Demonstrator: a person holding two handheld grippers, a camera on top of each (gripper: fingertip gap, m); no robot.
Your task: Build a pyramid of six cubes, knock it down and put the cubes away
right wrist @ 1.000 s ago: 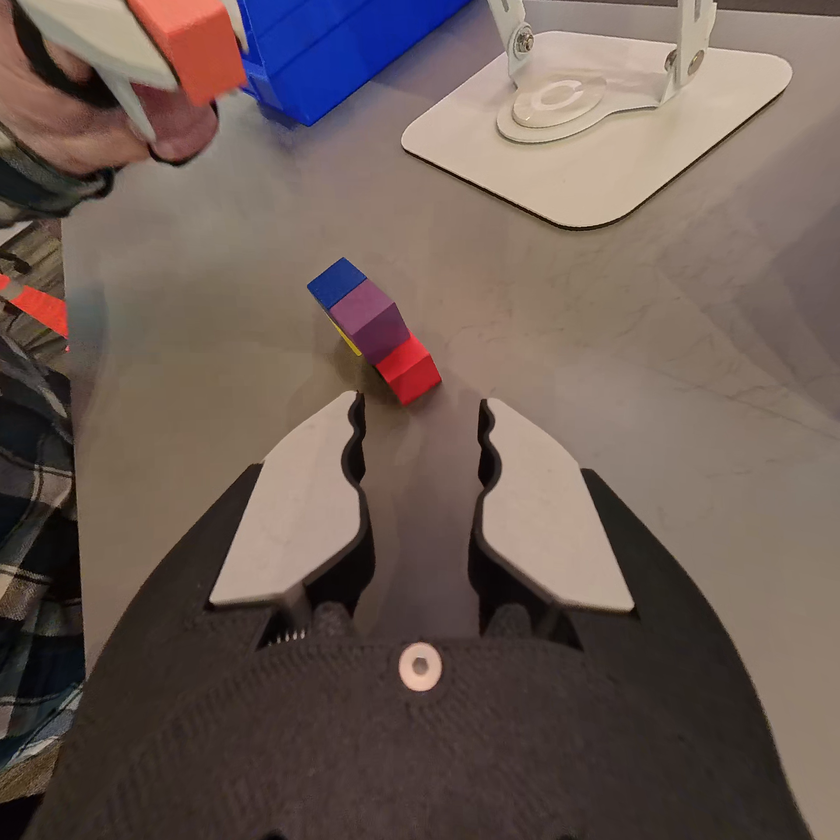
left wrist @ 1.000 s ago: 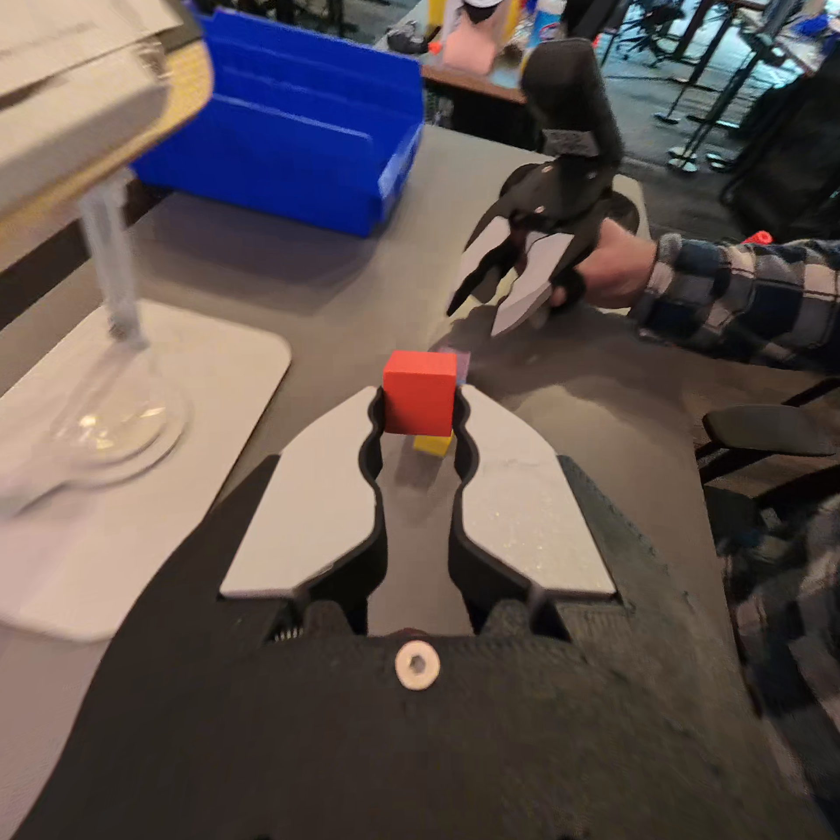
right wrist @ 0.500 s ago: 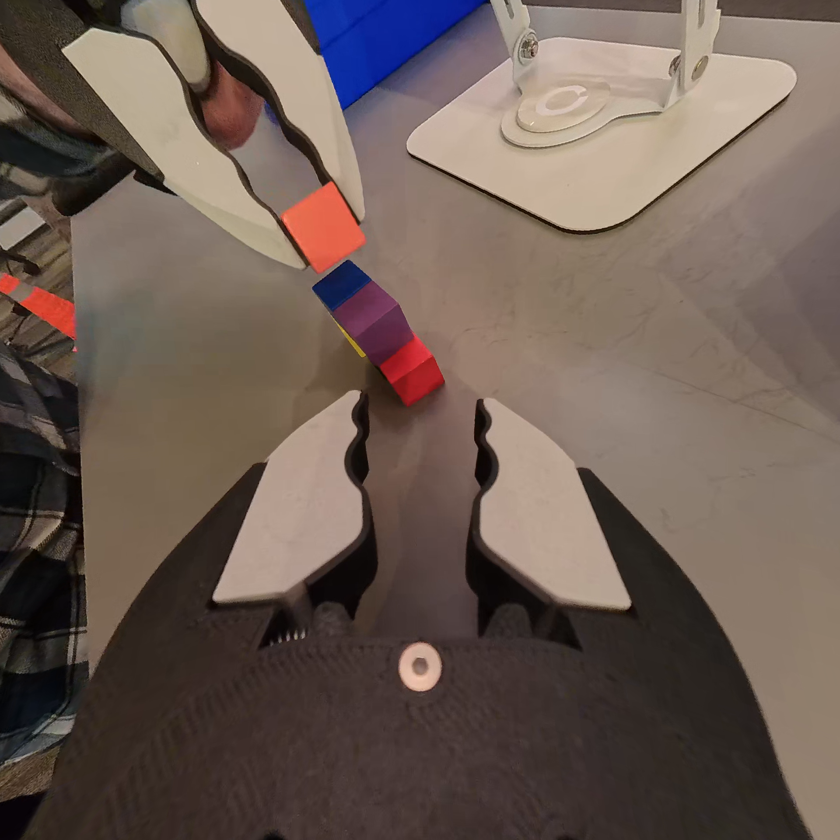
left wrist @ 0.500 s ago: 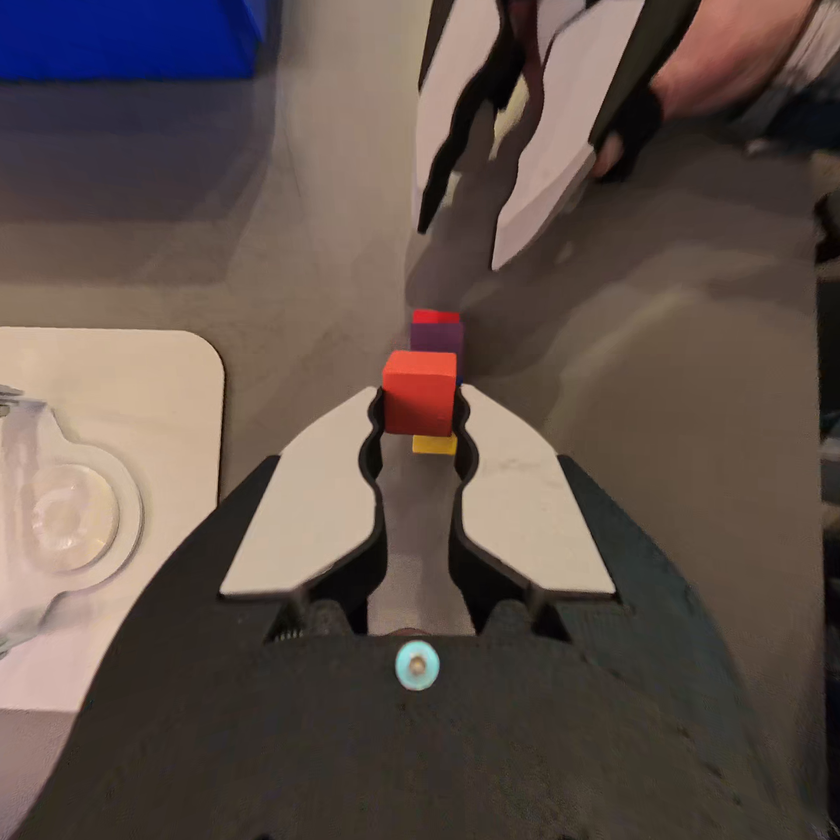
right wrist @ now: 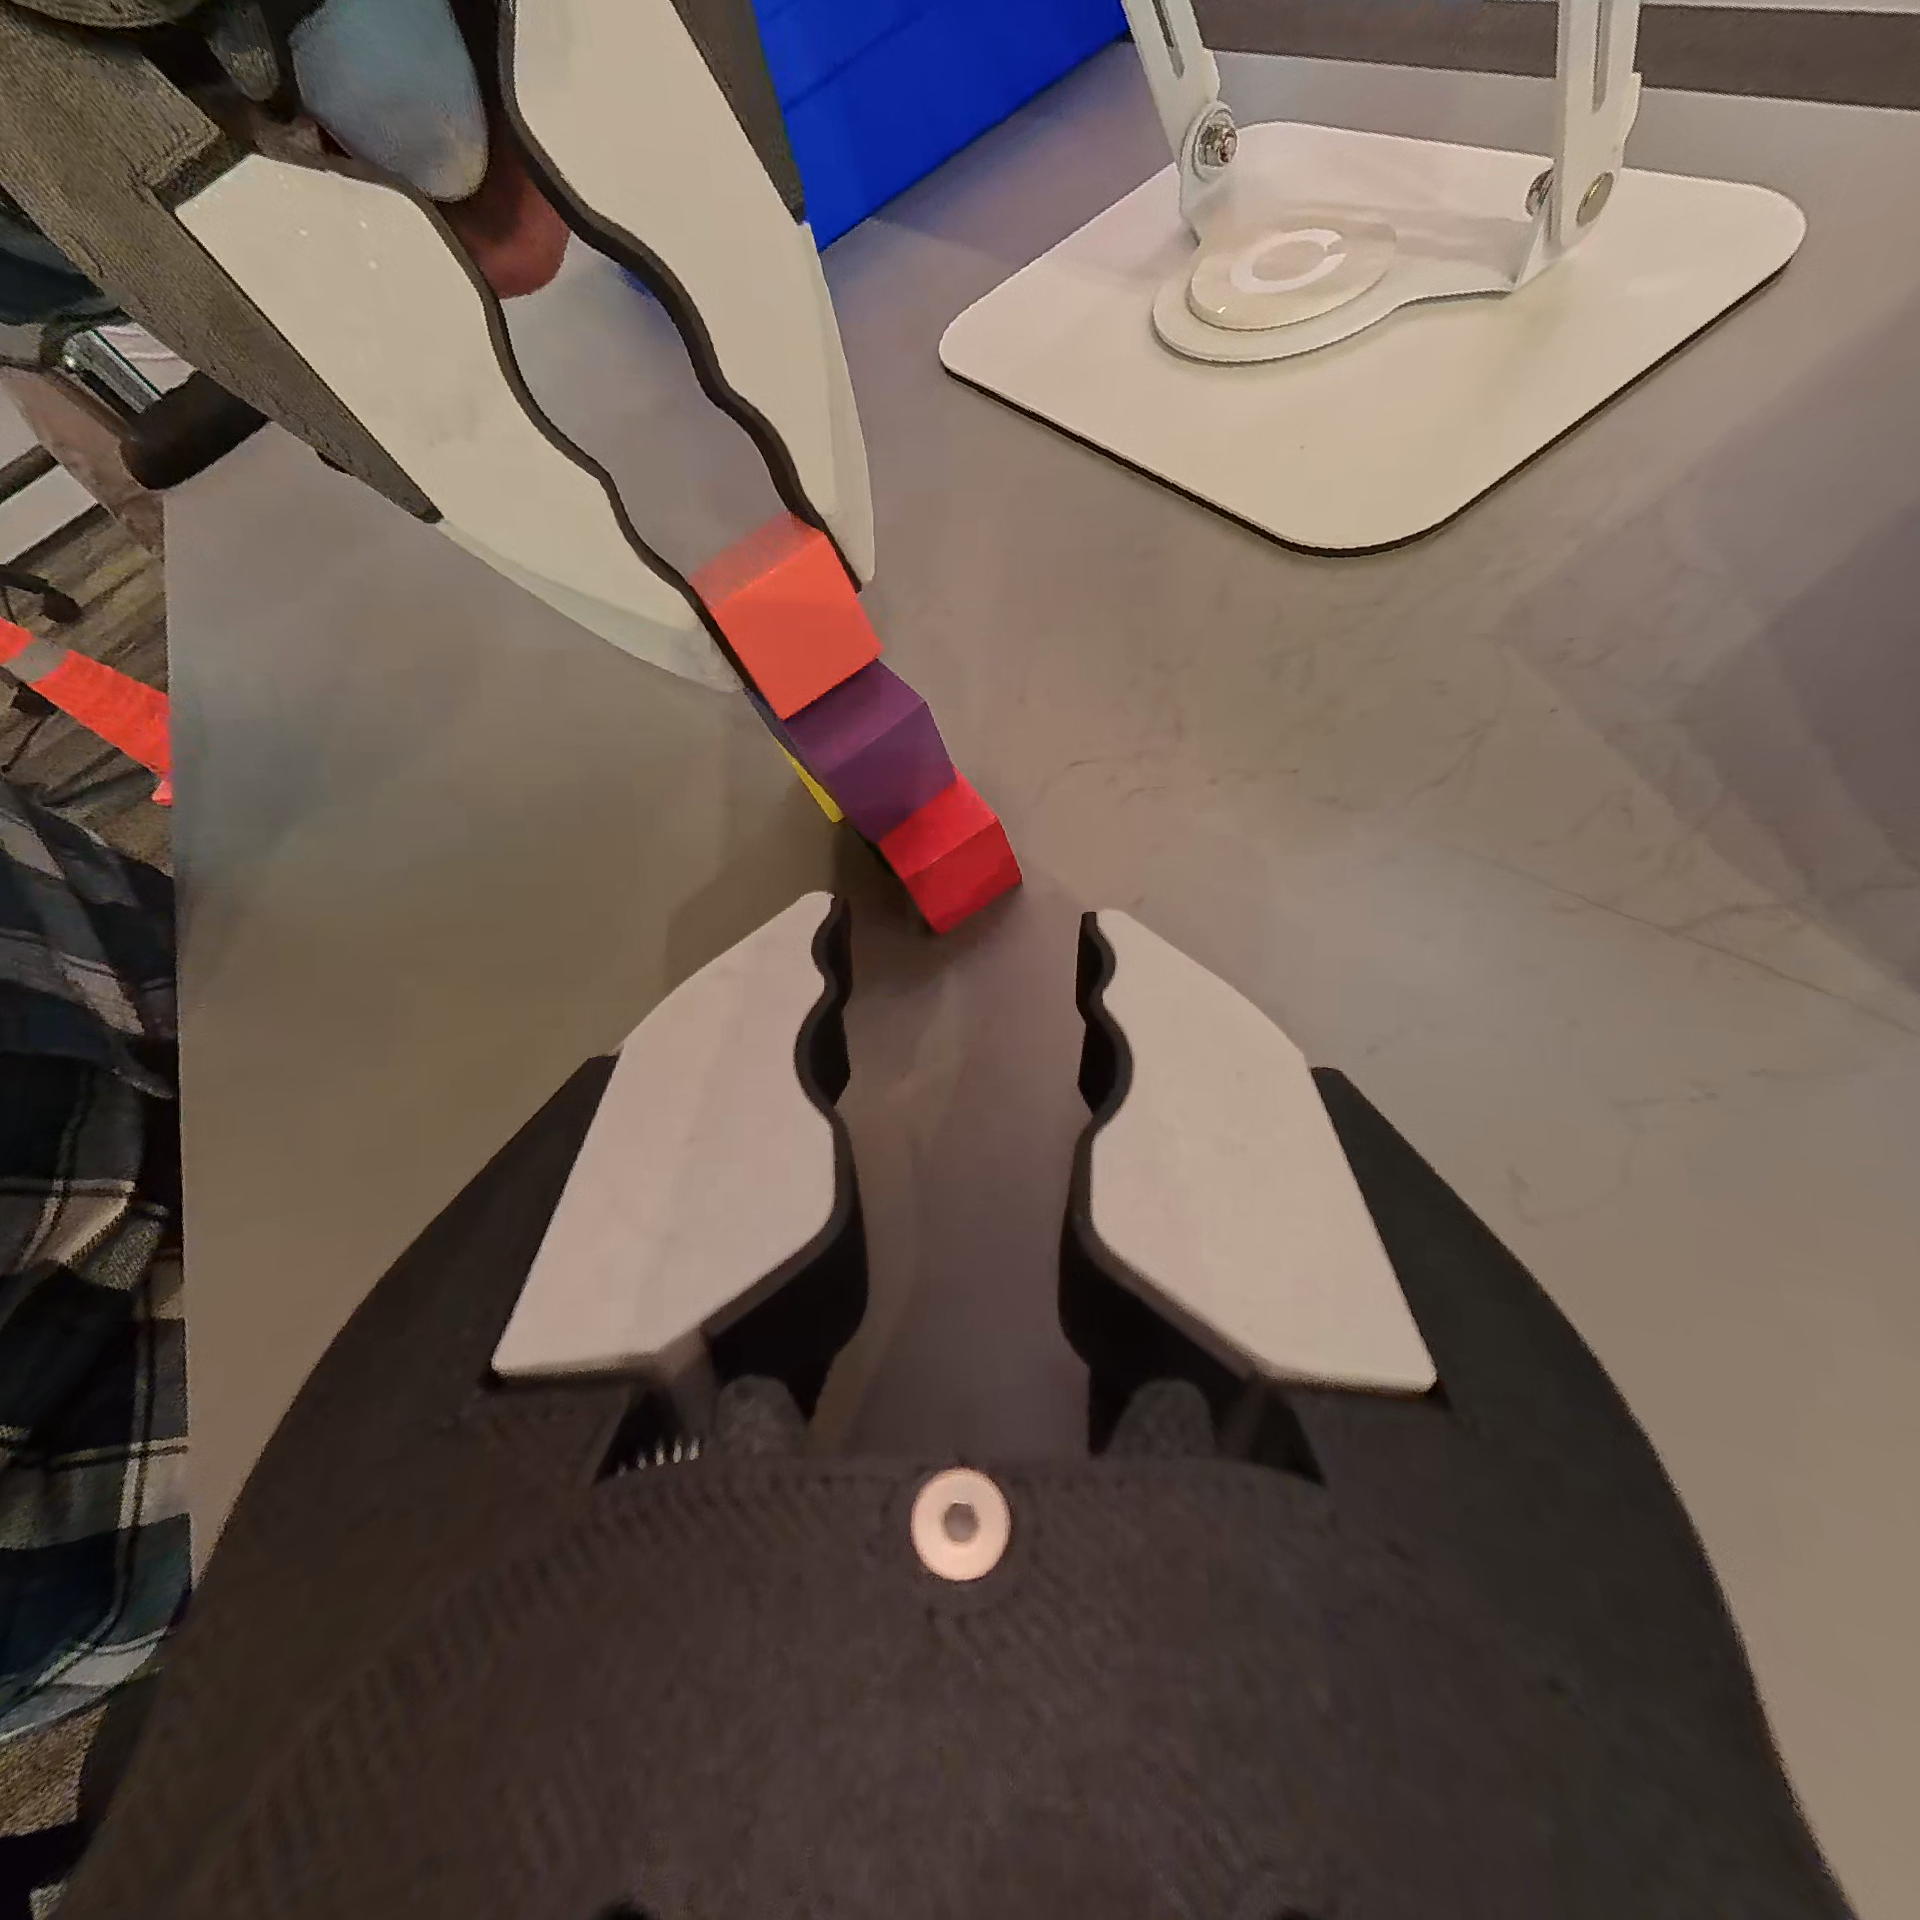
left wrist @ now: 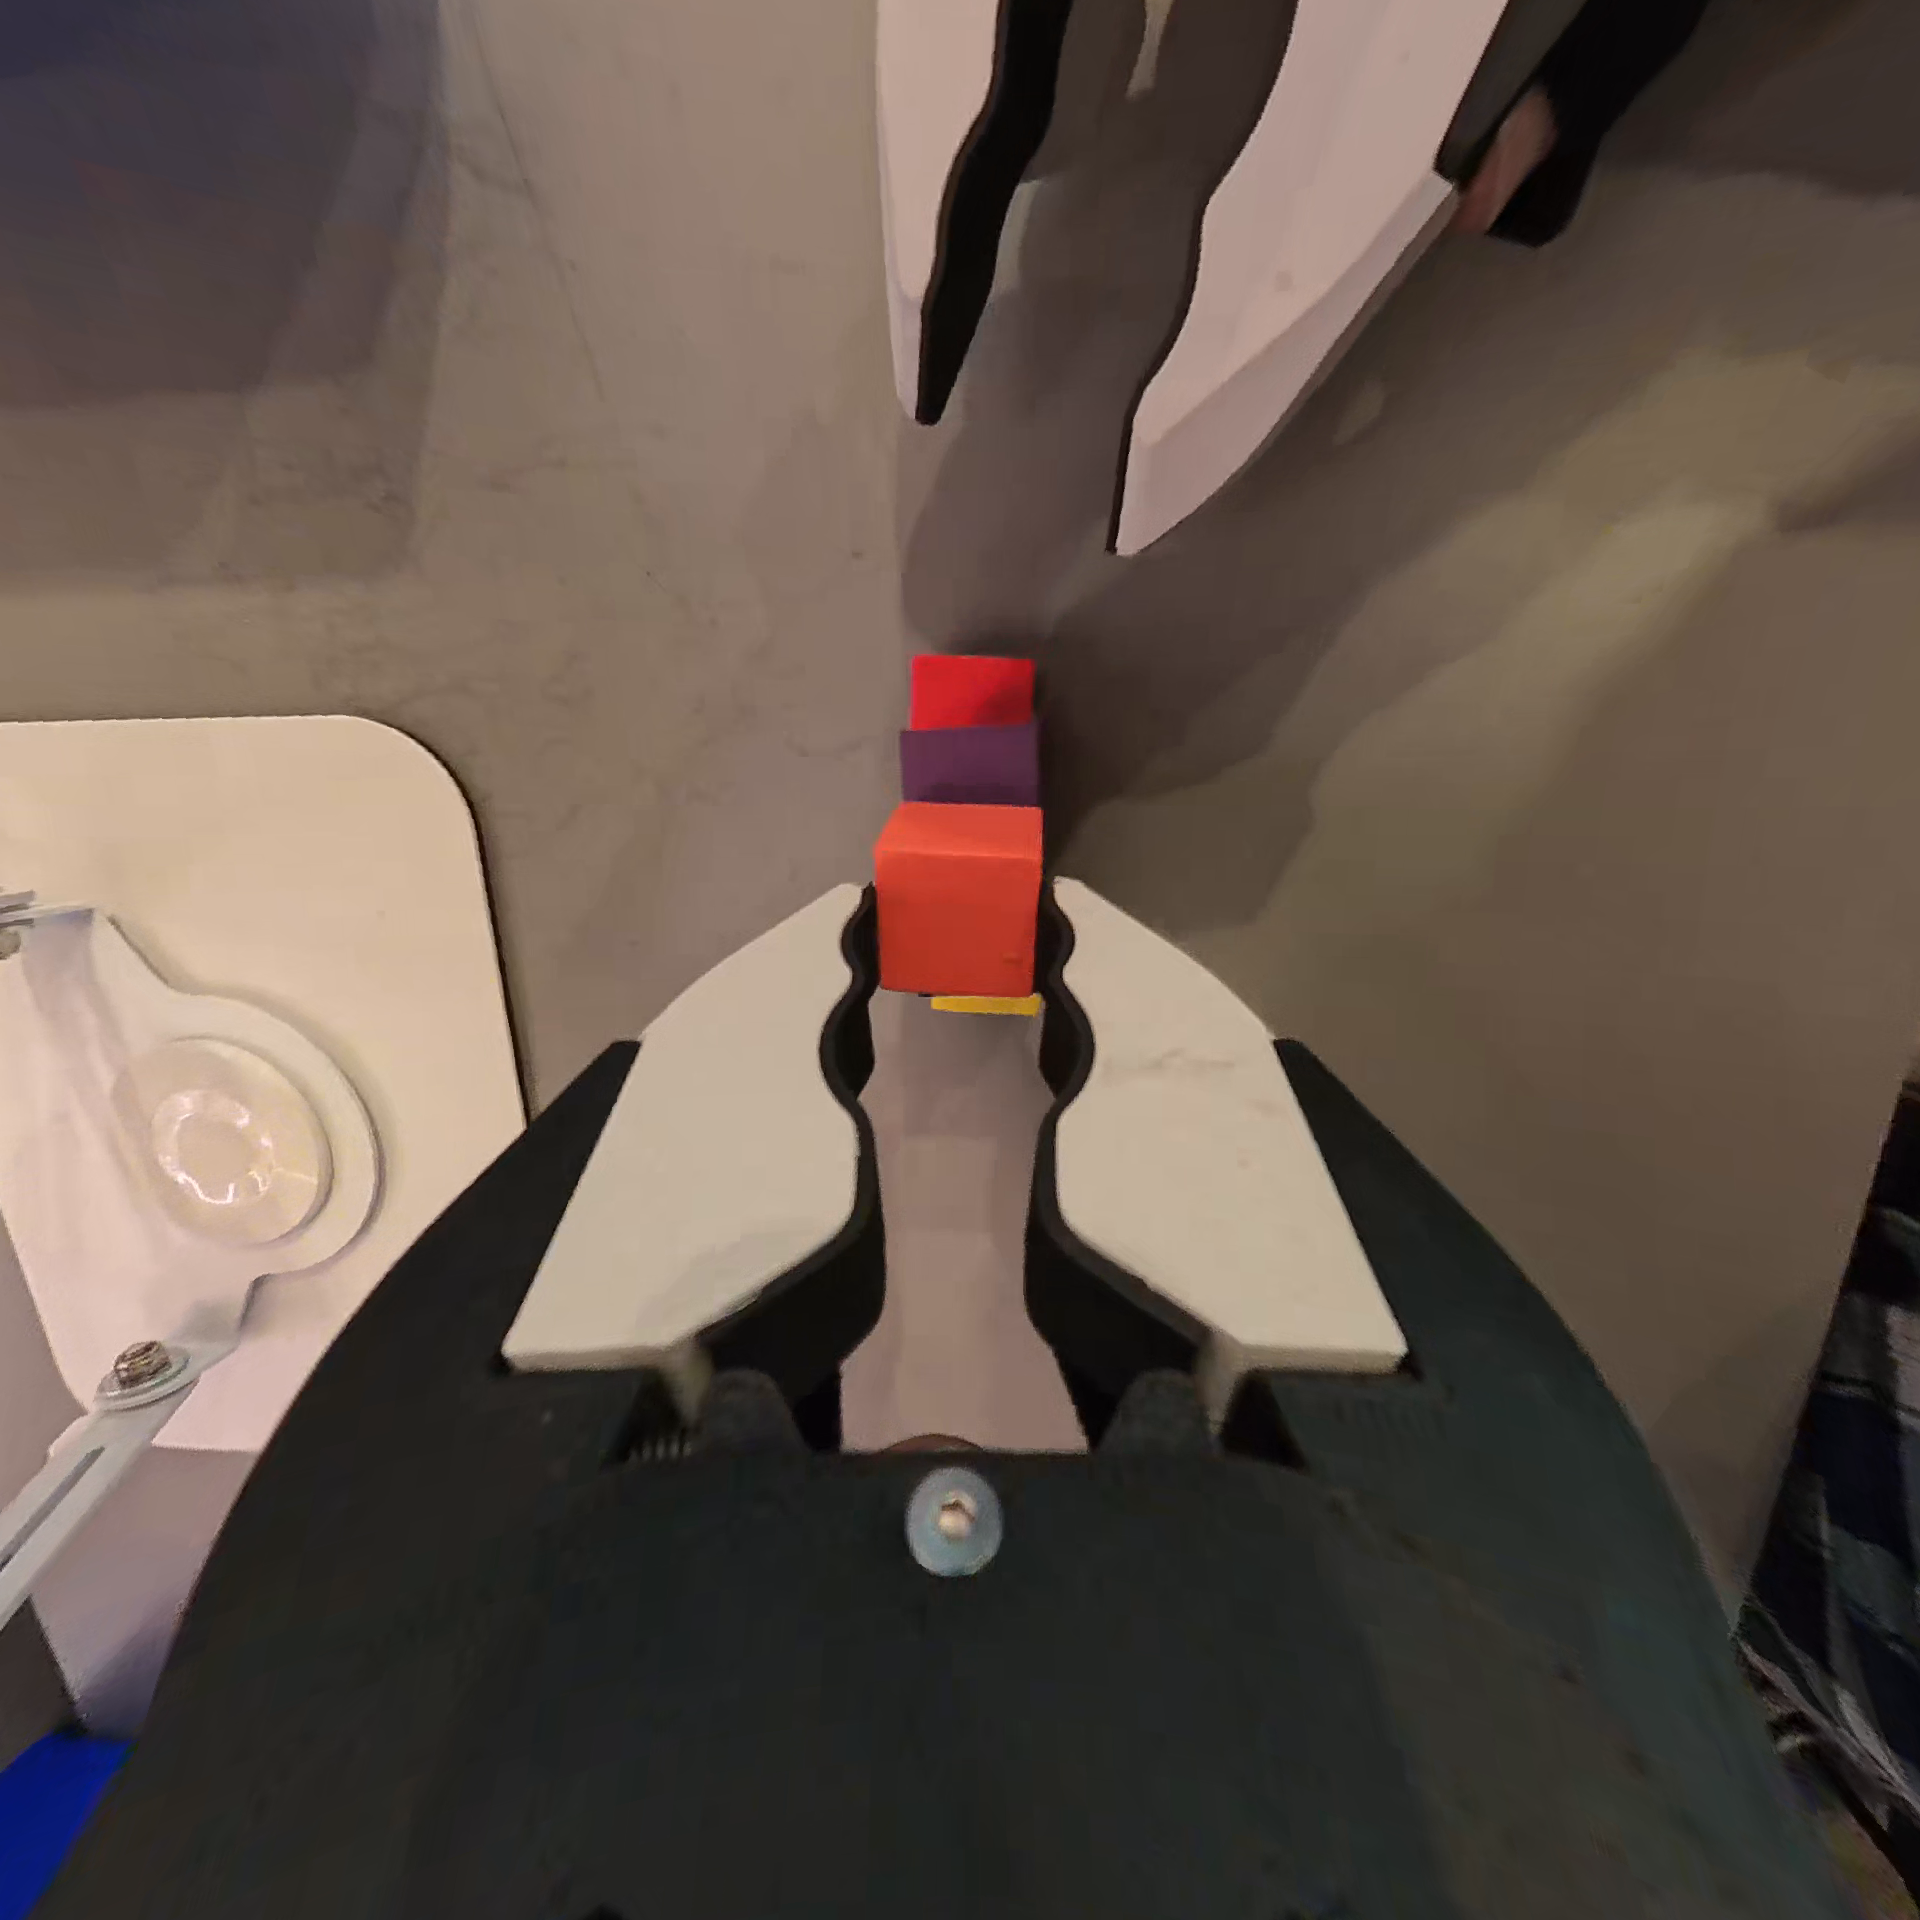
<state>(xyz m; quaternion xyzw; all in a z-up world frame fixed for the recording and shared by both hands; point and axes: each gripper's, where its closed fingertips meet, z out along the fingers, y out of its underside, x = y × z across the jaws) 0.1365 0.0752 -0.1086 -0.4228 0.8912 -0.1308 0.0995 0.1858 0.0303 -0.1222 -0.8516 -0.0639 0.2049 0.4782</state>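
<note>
Cubes: a red cube (right wrist: 951,857), a purple cube (right wrist: 868,743) and a yellow cube (left wrist: 985,1004) are sitting together in a tight cluster on the grey table (right wrist: 1351,831); an orange cube (left wrist: 956,899) is hanging right over the cluster's far end, as the right wrist view sees it.
Left gripper (left wrist: 956,914): it is pinching the orange cube at its tips, both black pads pressing on the cube's sides, and it is pointing steeply down at the table from the upper left of the right wrist view.
Orange cube contact: it is possibly already resting on a cube beneath, but the overlap is hiding that seam.
Right gripper (right wrist: 956,935): its jaws are standing spread with only bare table between them, the tips just short of the red cube, angled down toward the cluster.
Person: a plaid sleeve (right wrist: 83,1247) is showing at the left edge of the right wrist view.
Surroundings: a white stand base (right wrist: 1403,416) and a blue bin (right wrist: 914,94) are lying beyond the cubes.
</note>
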